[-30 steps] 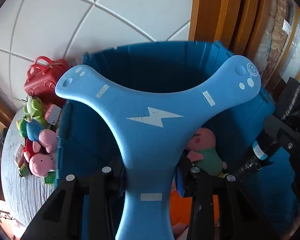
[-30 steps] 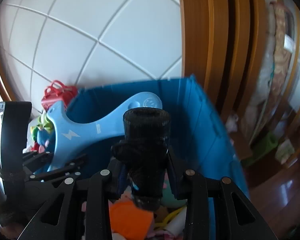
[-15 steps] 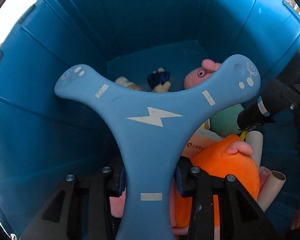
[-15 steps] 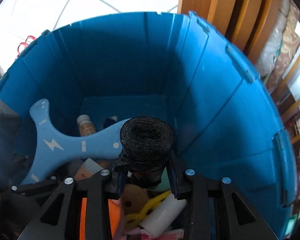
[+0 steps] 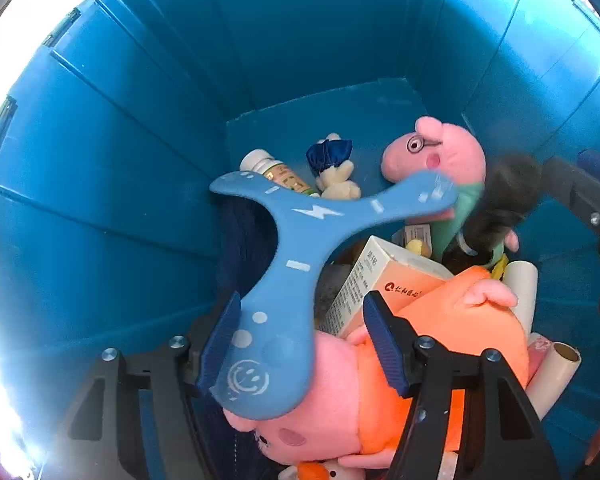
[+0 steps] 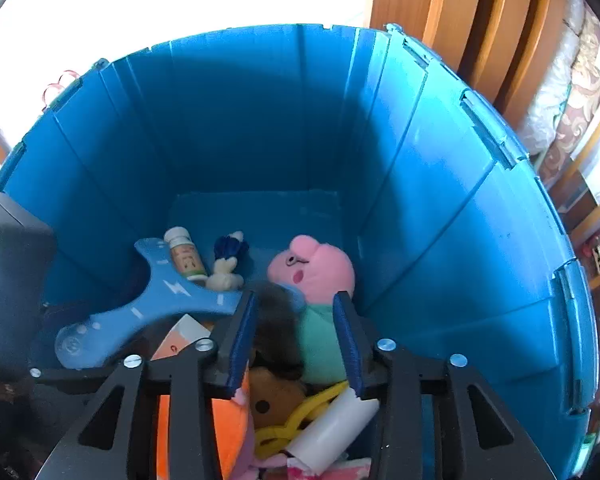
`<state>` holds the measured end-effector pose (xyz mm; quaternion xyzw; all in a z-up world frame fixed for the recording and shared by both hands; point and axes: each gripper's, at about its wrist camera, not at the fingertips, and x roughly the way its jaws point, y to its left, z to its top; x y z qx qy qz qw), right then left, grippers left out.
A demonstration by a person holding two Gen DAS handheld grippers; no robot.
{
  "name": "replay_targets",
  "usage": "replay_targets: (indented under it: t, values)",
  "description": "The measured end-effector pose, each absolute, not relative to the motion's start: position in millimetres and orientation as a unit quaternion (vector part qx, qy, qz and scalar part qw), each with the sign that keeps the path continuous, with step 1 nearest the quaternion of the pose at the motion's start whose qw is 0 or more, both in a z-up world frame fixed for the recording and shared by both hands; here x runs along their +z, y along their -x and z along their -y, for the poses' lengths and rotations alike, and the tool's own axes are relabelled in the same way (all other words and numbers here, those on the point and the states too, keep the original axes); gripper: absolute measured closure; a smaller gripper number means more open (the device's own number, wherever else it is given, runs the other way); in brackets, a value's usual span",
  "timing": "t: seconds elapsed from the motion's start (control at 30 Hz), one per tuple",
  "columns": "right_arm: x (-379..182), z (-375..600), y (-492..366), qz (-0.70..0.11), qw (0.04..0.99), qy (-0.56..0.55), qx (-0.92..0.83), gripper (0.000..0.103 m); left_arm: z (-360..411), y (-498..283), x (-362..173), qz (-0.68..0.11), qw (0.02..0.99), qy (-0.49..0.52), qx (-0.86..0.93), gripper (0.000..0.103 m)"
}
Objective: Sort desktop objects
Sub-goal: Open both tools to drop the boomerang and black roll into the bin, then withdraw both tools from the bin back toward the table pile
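Leaning on piled toys, boomerang [image 5: 300, 236] leaves bin [image 6: 440, 220] far floor bare.

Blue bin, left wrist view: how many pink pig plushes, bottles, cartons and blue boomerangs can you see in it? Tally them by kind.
Pink pig plushes: 2
Bottles: 1
Cartons: 1
Blue boomerangs: 1
Total: 5

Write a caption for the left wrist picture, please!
Open left gripper lets a blue boomerang drop onto plush toys in the blue bin.
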<state>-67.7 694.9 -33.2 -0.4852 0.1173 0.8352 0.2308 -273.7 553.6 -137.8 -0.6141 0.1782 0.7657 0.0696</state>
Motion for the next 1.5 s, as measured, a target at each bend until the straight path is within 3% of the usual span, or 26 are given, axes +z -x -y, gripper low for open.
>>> replay_targets:
  t: [0.27, 0.33, 0.57, 1.17, 1.3, 1.5]
  values:
    - [-11.8, -702.5, 62.4, -0.163, 0.226, 0.449, 0.849, 0.038, -551.0, 276.5, -133.3, -0.160, 0.086, 0.612, 0.770, 0.040]
    - [3.6, -699.6, 55.8, -0.167, 0.228, 0.431, 0.857, 0.022, -548.9, 277.6, -131.7, -0.148, 0.087, 0.612, 0.772, 0.040]
    - [63.5, -674.5, 16.4, -0.149, 0.225, 0.375, 0.887, 0.000, -543.6, 263.5, -109.4, -0.121, 0.107, 0.594, 0.788, 0.040]
    - [113.7, -621.4, -75.5, -0.136, 0.189, 0.297, 0.926, 0.000, -488.3, 132.7, 8.2, -0.111, 0.149, 0.419, 0.889, 0.039]
    - [108.5, -598.0, -72.5, -0.108, 0.185, 0.293, 0.932, 0.000, -459.4, 110.4, 25.2, -0.100, 0.119, 0.374, 0.914, 0.032]
    - [100.1, -556.9, -55.3, -0.058, 0.194, 0.295, 0.934, 0.000, -406.7, 89.5, 48.8, -0.074, 0.080, 0.323, 0.940, 0.028]
